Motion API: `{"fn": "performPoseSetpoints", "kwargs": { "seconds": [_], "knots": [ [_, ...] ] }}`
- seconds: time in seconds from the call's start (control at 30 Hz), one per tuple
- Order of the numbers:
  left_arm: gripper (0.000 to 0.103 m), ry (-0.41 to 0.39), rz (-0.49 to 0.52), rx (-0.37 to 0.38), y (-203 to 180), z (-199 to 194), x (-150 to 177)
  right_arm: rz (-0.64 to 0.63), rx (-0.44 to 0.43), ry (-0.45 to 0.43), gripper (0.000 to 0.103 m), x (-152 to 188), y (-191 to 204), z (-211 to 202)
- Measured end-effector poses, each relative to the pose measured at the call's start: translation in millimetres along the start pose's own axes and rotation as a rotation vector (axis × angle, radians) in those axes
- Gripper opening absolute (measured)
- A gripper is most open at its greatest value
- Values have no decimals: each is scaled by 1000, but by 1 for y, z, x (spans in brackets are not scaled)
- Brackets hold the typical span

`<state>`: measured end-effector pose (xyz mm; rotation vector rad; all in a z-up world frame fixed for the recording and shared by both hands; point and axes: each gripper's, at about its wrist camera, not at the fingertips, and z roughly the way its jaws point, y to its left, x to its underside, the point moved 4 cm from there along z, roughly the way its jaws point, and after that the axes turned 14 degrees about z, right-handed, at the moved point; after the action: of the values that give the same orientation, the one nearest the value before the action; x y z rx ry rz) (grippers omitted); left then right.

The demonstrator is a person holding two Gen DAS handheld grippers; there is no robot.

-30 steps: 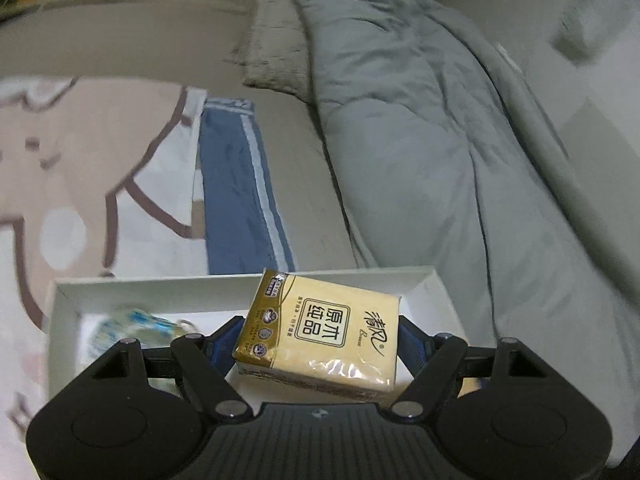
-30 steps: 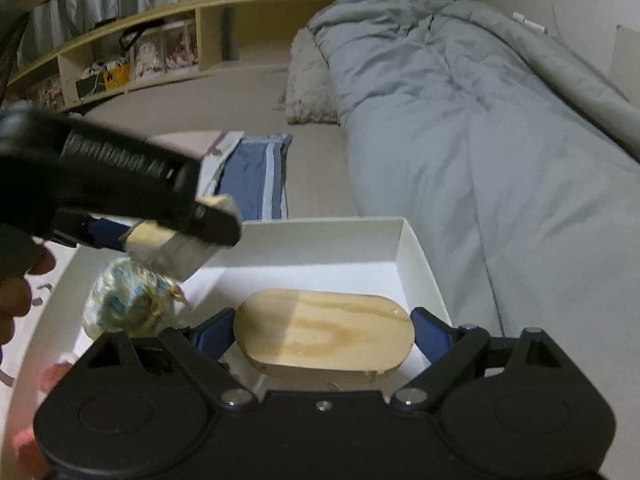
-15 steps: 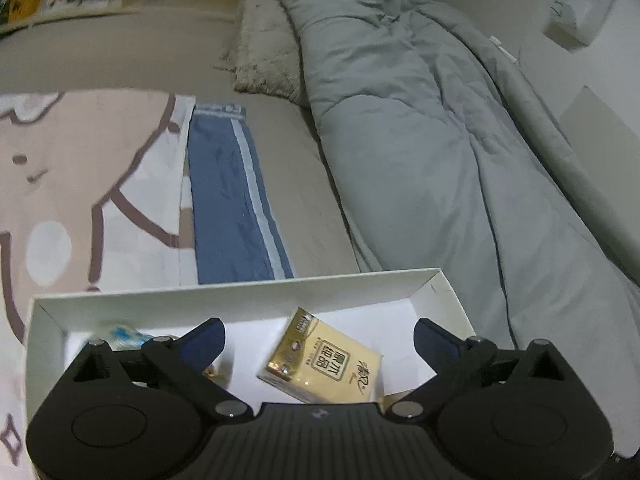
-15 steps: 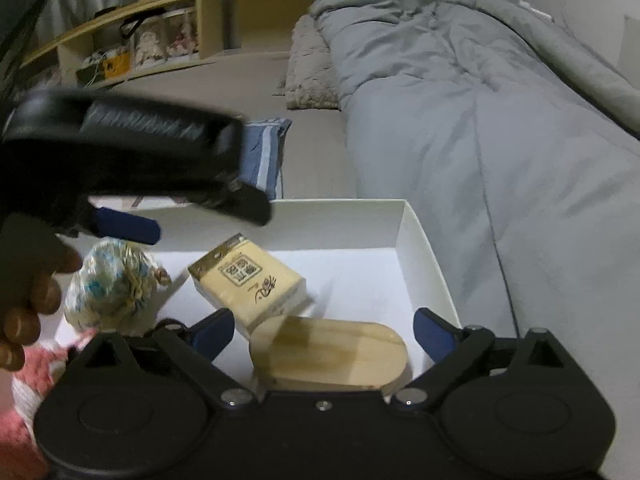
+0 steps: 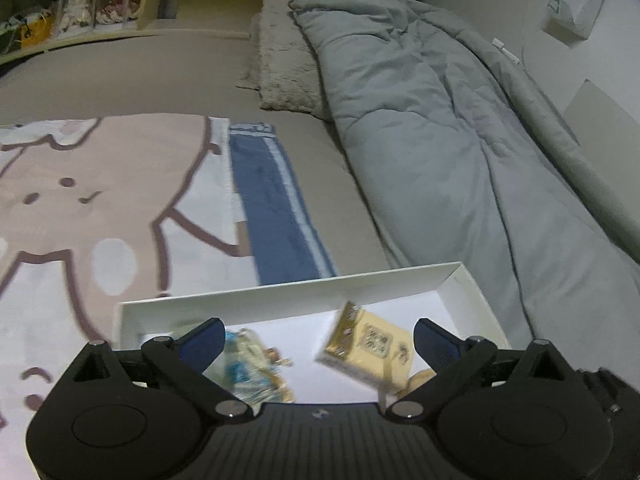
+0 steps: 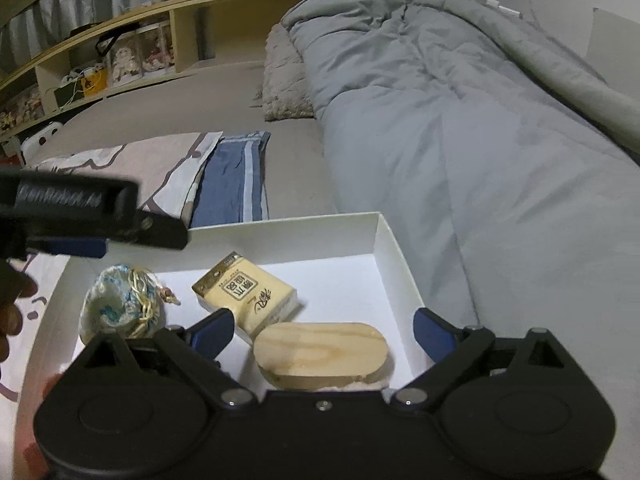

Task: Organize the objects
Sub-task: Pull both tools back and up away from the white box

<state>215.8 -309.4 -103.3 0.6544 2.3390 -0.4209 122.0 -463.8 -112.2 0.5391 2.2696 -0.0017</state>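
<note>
A white box (image 6: 390,240) lies on the bed. In it are a yellow tissue pack (image 6: 246,294), a blue-patterned fabric pouch (image 6: 120,306) and an oval wooden block (image 6: 320,354). My right gripper (image 6: 322,330) is open above the wooden block, not touching it. My left gripper (image 5: 318,338) is open and empty above the box (image 5: 280,294); the tissue pack (image 5: 370,346) and the pouch (image 5: 250,364) lie below it. The left gripper also shows in the right wrist view (image 6: 92,218), over the box's left edge.
A grey duvet (image 6: 460,120) fills the right side of the bed. A folded blue towel (image 6: 234,182) and a cartoon-print sheet (image 5: 92,200) lie beyond the box. A fluffy cushion (image 6: 284,76) and wooden shelves (image 6: 120,52) stand at the back.
My left gripper opened and let the tissue pack drop into the box, then pulled back to the left. My right gripper opened and left the wooden block in the box.
</note>
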Motion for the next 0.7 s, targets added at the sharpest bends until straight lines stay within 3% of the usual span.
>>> {"fn": "performPoseSetpoints", "kwargs": {
  "seconds": [0.3,0.7],
  "knots": [
    [100,24,71,-95,19,-39,18,2,49,13,98,-4,18,-24],
    [100,8,95,-135,31,-95,32,49,58,-2,102,-2,31,-75]
  ]
}}
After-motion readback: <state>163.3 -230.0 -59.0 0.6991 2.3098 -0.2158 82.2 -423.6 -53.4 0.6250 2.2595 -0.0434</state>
